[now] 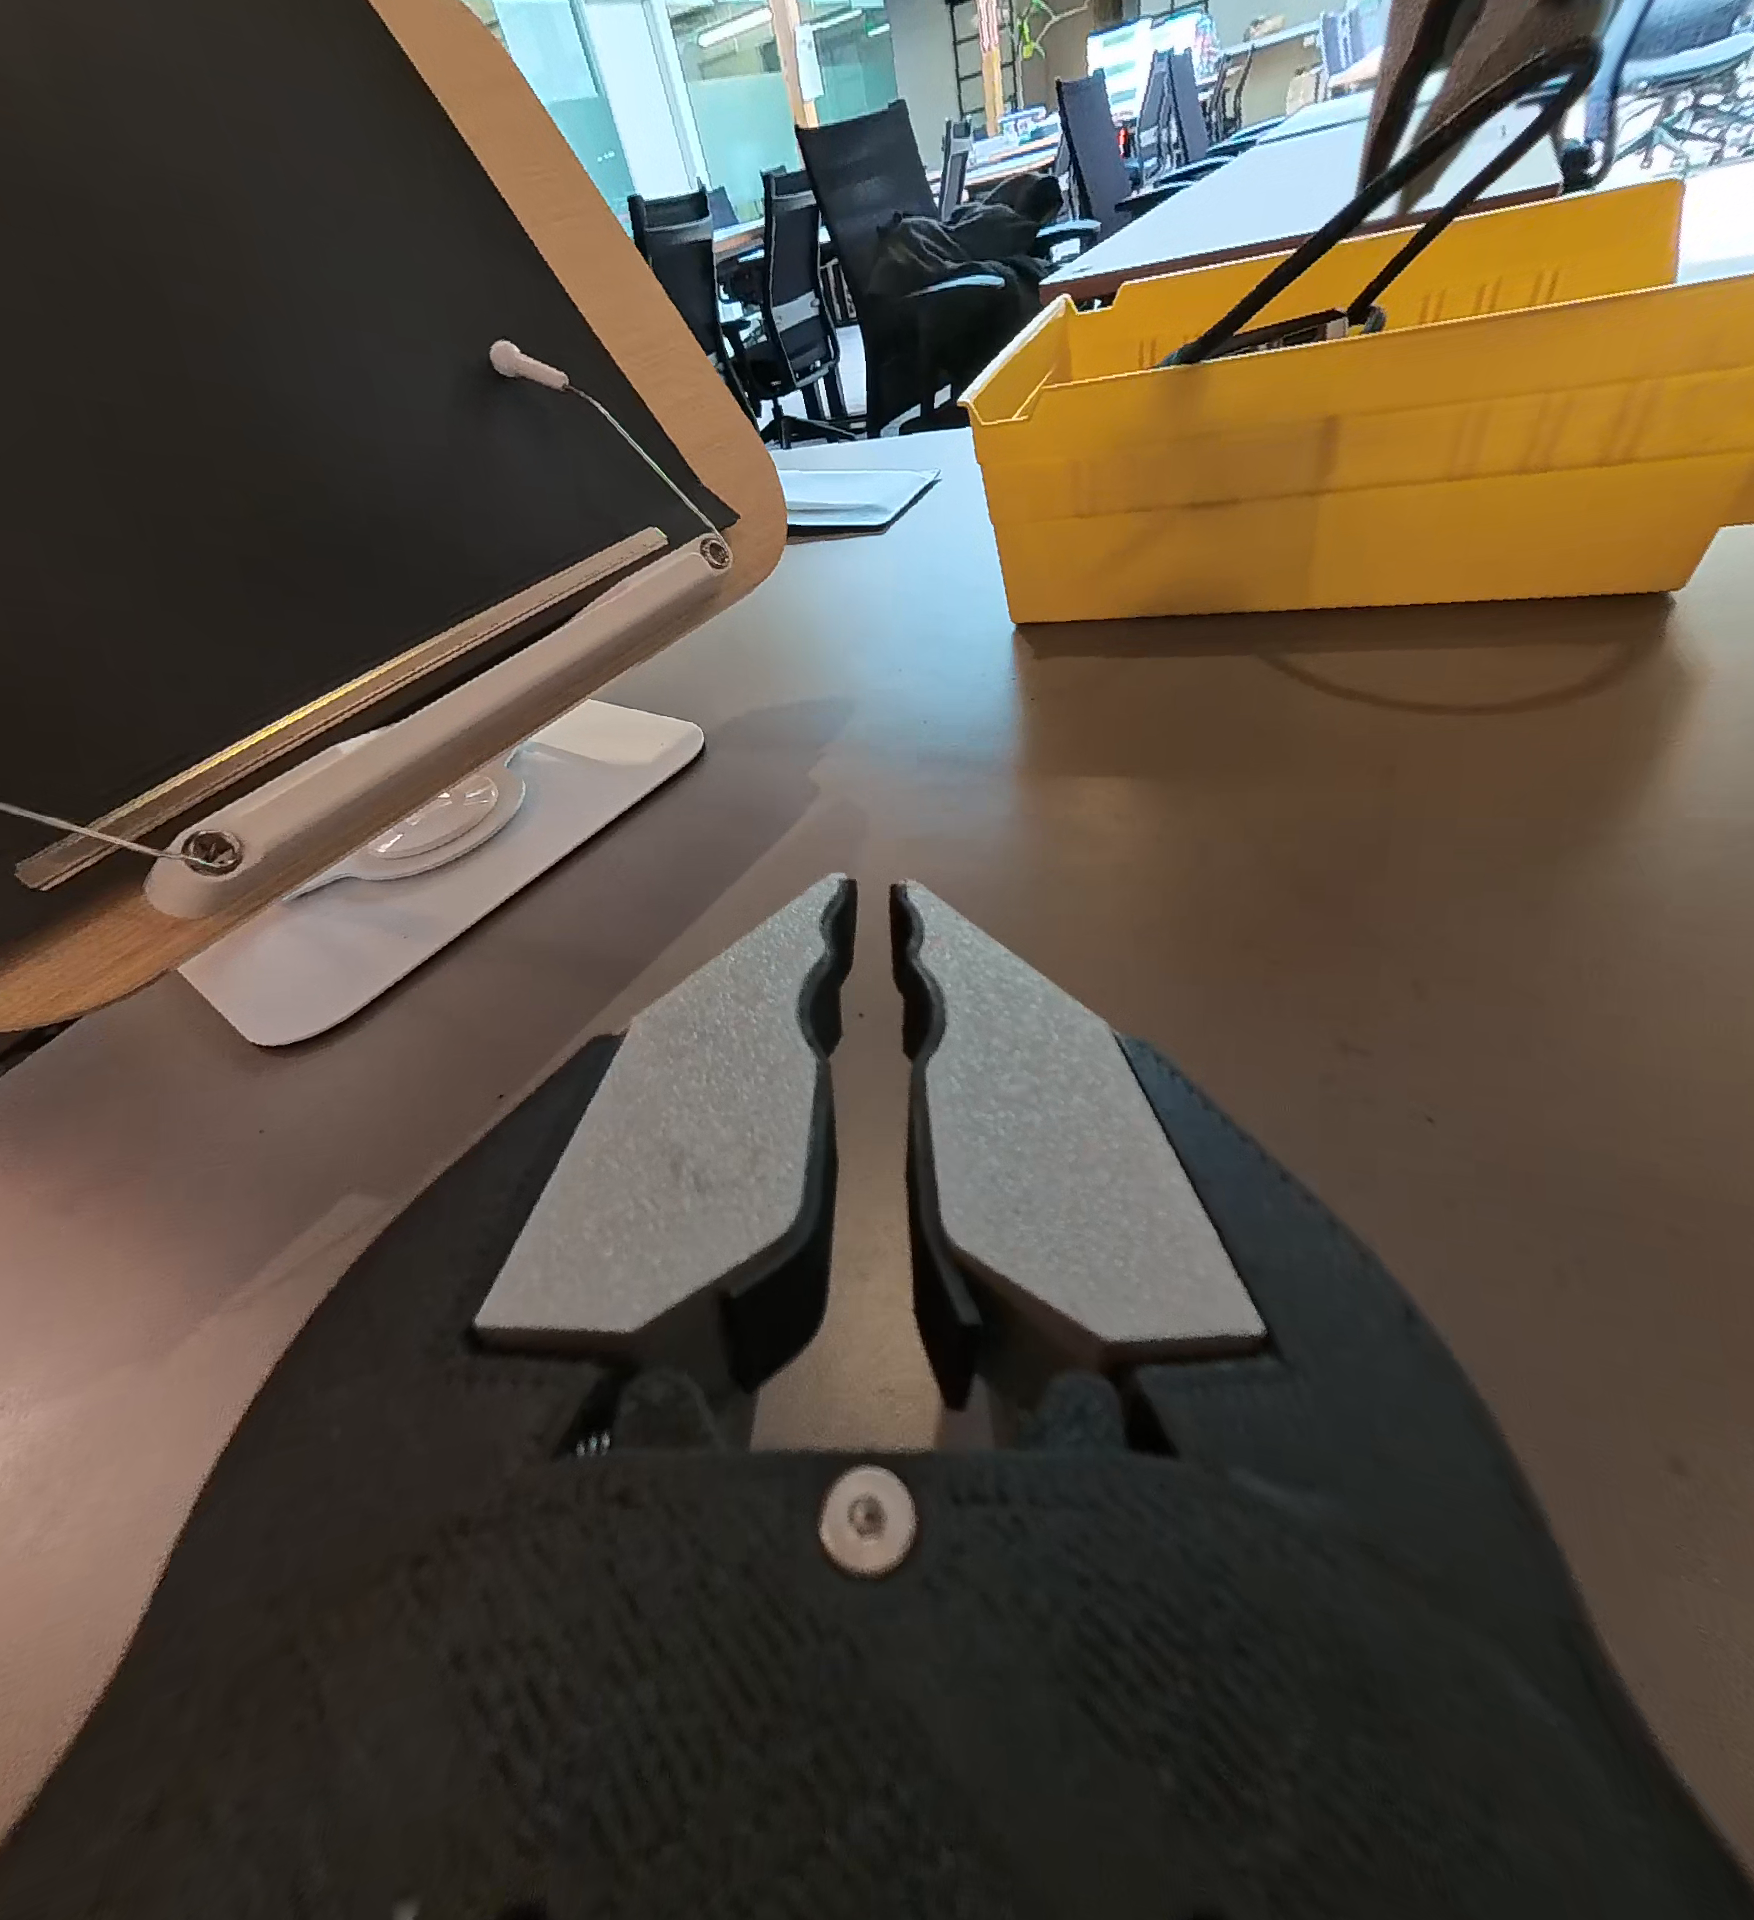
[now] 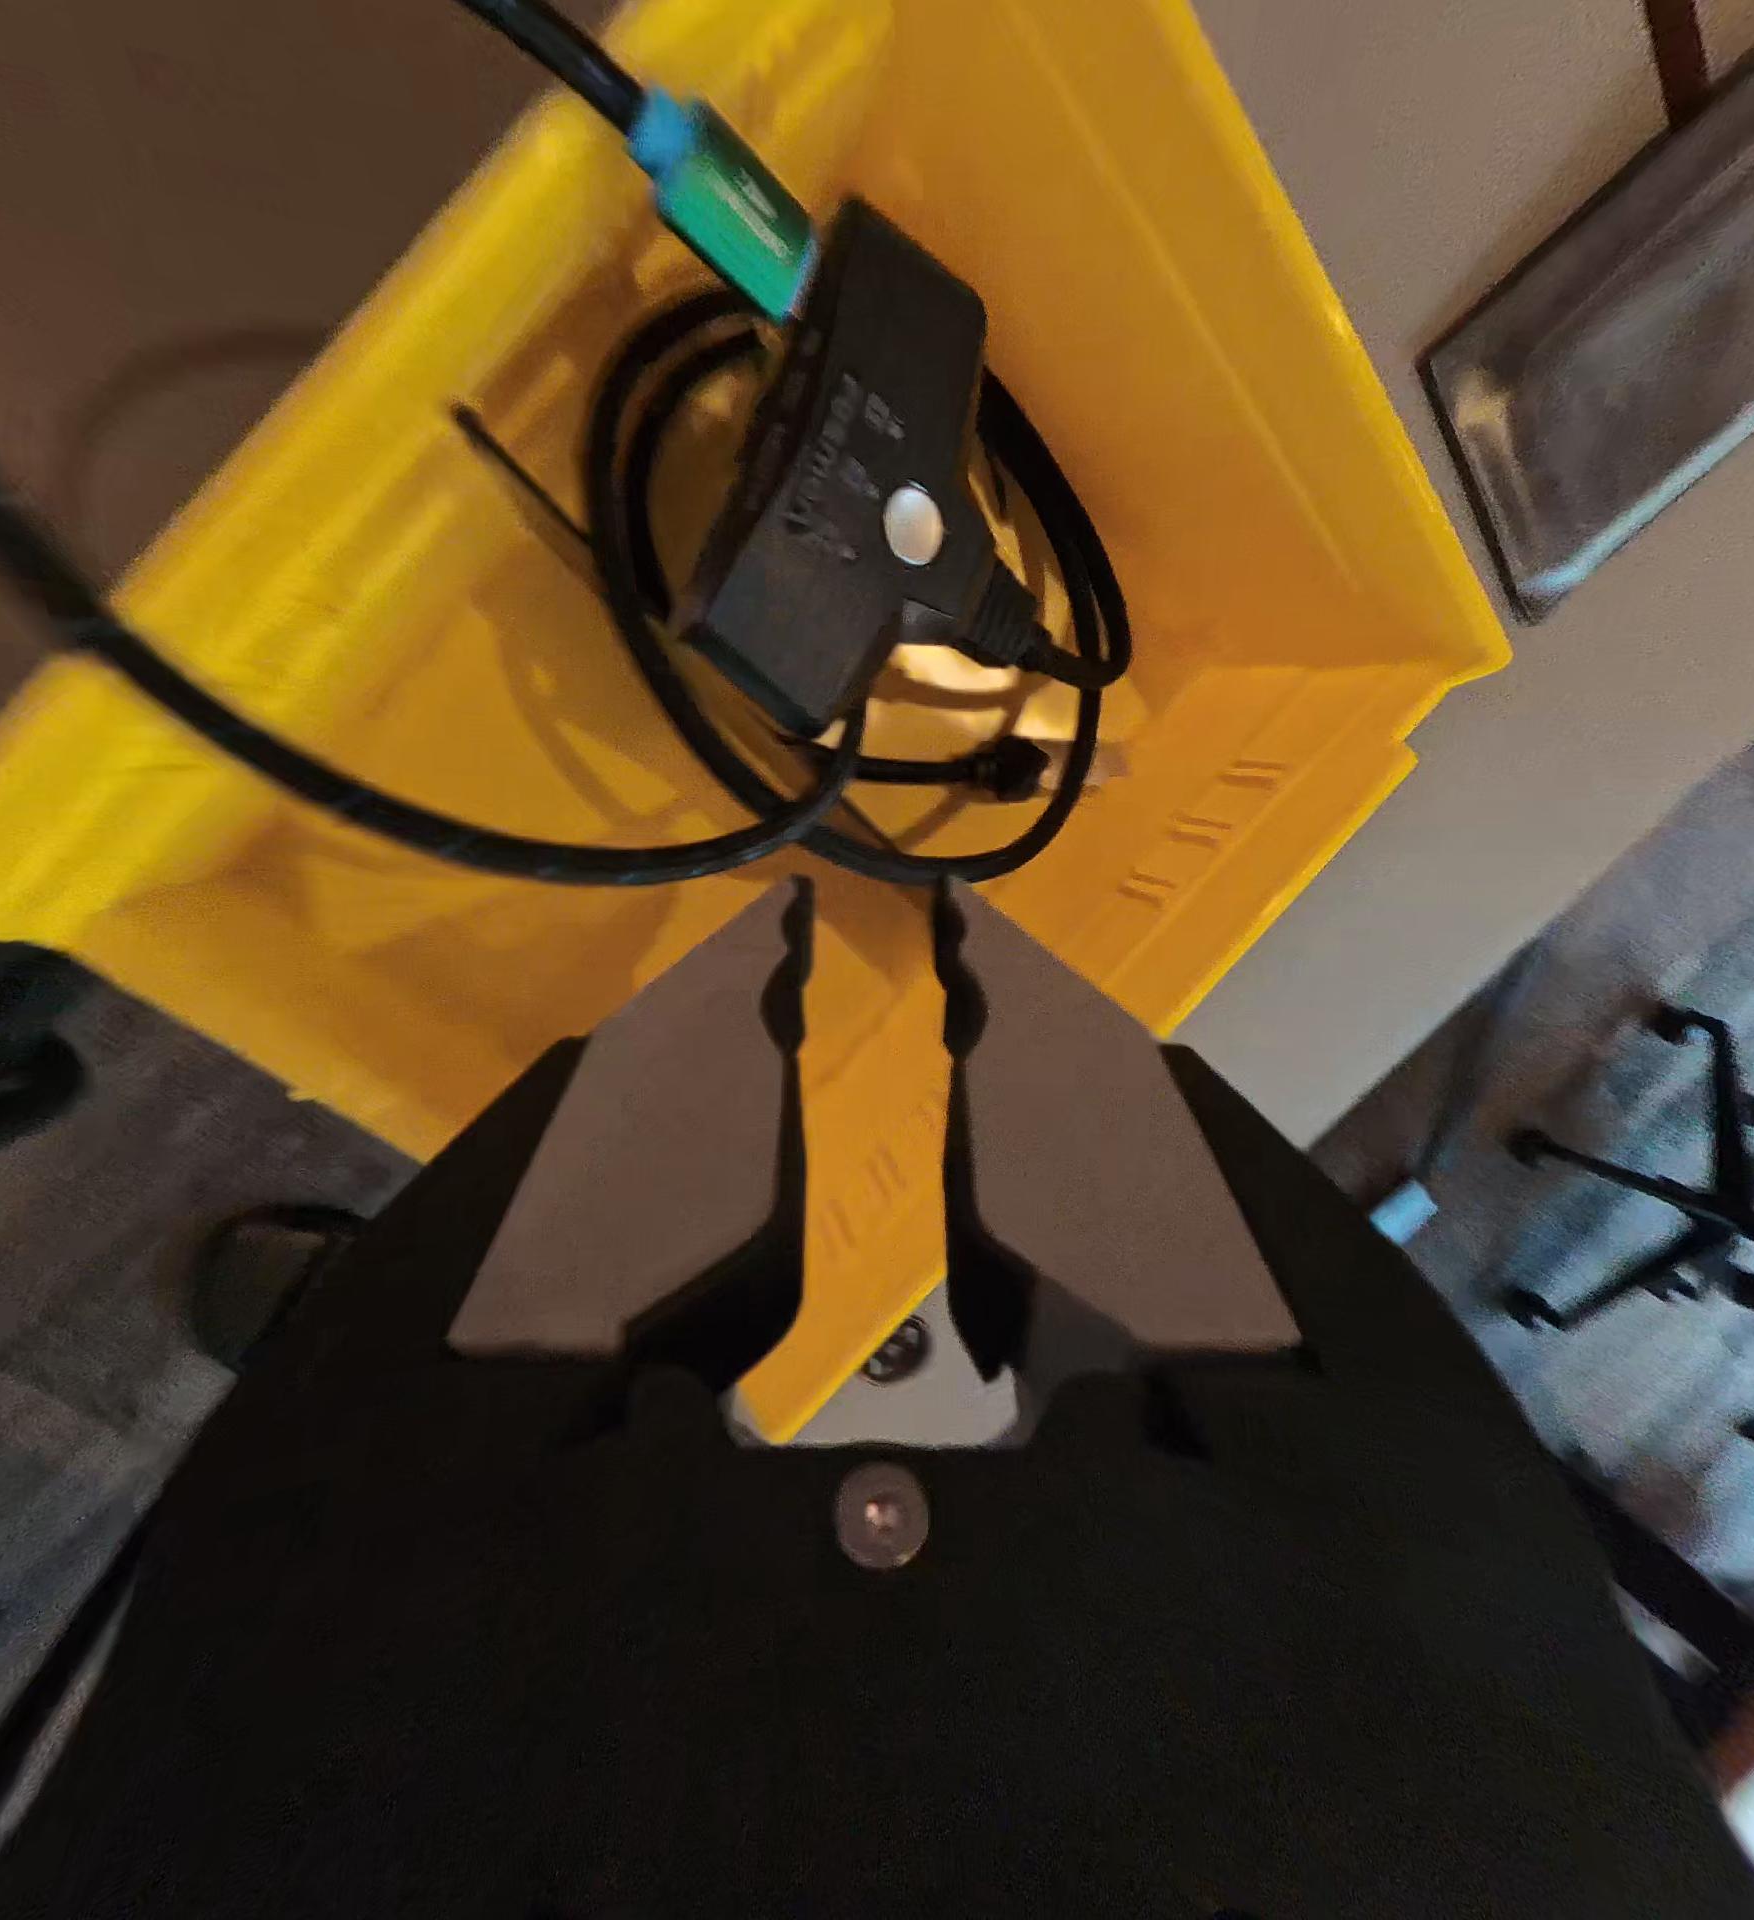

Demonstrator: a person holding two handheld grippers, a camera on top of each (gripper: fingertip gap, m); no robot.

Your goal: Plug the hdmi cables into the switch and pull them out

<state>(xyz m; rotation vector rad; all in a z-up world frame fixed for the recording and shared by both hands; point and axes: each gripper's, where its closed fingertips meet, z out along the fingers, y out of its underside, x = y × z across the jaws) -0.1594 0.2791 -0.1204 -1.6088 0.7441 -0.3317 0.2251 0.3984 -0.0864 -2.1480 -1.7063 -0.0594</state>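
In the right wrist view a black HDMI switch with a round silver button lies in a yellow bin. A green-and-blue HDMI plug is at its far end. Thin black cable coils under it, and a thicker black cable curves across just beyond my fingertips. My right gripper hovers over the bin, open, with only the yellow bin showing between its pads. My left gripper is low over the brown table, away from the bin. Its fingers are almost together with nothing between them.
A wooden-edged stand with a dark board on a white base is at the left. Black cables rise from the bin toward the upper right. A paper lies behind. Office chairs and desks stand beyond the table. Tip to tip, the grippers are about 40 cm apart. My right gripper is the nearer one to the black HDMI switch: about 8 cm, against 35 cm.
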